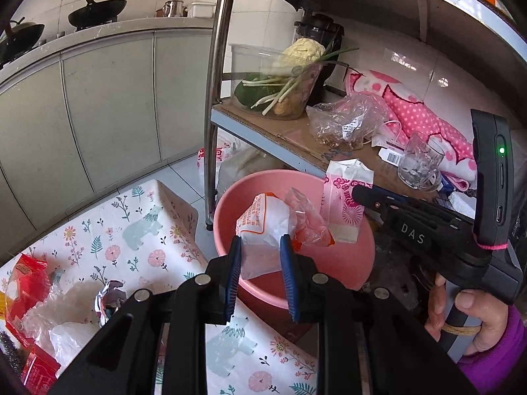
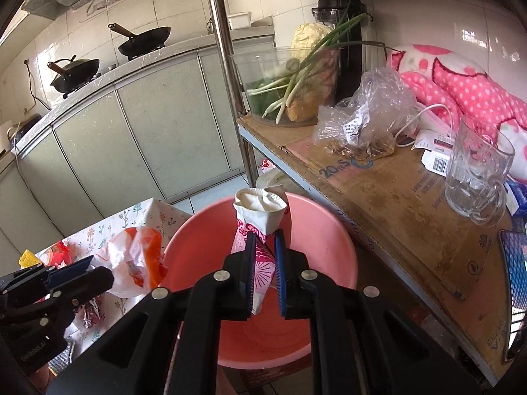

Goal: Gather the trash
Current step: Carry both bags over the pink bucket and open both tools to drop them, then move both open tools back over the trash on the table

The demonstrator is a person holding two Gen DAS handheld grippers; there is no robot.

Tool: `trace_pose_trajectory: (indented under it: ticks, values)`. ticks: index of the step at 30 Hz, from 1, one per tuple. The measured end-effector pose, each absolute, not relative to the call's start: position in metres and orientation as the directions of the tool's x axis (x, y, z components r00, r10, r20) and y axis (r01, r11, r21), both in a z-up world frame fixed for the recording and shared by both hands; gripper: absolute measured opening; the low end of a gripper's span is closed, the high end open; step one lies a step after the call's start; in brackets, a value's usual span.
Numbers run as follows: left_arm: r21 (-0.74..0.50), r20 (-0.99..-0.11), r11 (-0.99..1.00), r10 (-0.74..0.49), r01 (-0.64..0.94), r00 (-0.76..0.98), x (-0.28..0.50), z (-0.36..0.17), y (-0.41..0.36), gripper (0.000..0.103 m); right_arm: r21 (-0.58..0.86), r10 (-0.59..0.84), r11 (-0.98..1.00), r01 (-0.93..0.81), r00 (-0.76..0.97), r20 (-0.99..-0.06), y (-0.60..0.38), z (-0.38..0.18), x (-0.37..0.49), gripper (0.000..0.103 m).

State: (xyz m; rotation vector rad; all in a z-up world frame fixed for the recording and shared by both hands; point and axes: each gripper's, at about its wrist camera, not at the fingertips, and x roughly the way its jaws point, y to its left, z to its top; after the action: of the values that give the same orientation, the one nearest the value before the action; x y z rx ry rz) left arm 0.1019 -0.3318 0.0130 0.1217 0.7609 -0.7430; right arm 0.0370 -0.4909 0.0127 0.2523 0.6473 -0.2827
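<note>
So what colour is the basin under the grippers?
Pink basin; clearest in the right wrist view.

"DAS" on right gripper (image 1: pixel 357 194) body

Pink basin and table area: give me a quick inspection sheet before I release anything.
Surface: floral tablecloth on the table, partly covered.
Job's things: pink basin beside the table, looks empty; white-and-orange wrapper and pink-patterned packet both held above it.
Clutter: red wrappers, clear plastic and crumpled foil remain on the cloth.
Grippers: left hand-held gripper shut on the wrapper; right hand-held gripper shut on the packet.
Cables: white cord on the shelf.
Surroundings: metal shelf with glass mug, plastic bag, vegetable tub; woks on the counter.
</note>
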Motion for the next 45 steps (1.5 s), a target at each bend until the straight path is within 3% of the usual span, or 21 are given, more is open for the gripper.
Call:
trace_pose_trajectory:
  ticks: [12, 17, 21, 24, 45]
  values:
    - [-0.186, -0.690, 0.730, -0.574, 0.658, 0.441, 0.107, 0.002, -0.345, 0.029, 0.124, -0.178, 0.931, 0.344, 0.723, -0.668, -0.494, 0.002, 0.042, 0.013]
    - [-0.216, -0.693, 0.740, -0.575, 0.637, 0.435, 0.107, 0.005, -0.342, 0.042, 0.144, -0.163, 0.928, 0.345, 0.721, -0.674, -0.496, -0.001, 0.039, 0.028]
    - [-0.223, -0.678, 0.744, -0.582, 0.629, 0.448, 0.104, 0.013, -0.335, 0.046, 0.144, -0.165, 0.926, 0.348, 0.719, -0.676, -0.496, 0.000, 0.035, 0.029]
    - [-0.228, -0.667, 0.747, -0.587, 0.624, 0.459, 0.101, 0.019, -0.330, 0.056, 0.133, -0.171, 0.930, 0.344, 0.721, -0.671, -0.491, 0.002, 0.030, 0.029]
    - [-0.203, -0.623, 0.791, -0.559, 0.578, 0.547, 0.054, 0.046, -0.232, 0.057, 0.204, -0.007, 0.963, 0.179, 0.769, -0.640, -0.419, 0.026, -0.005, 0.031]
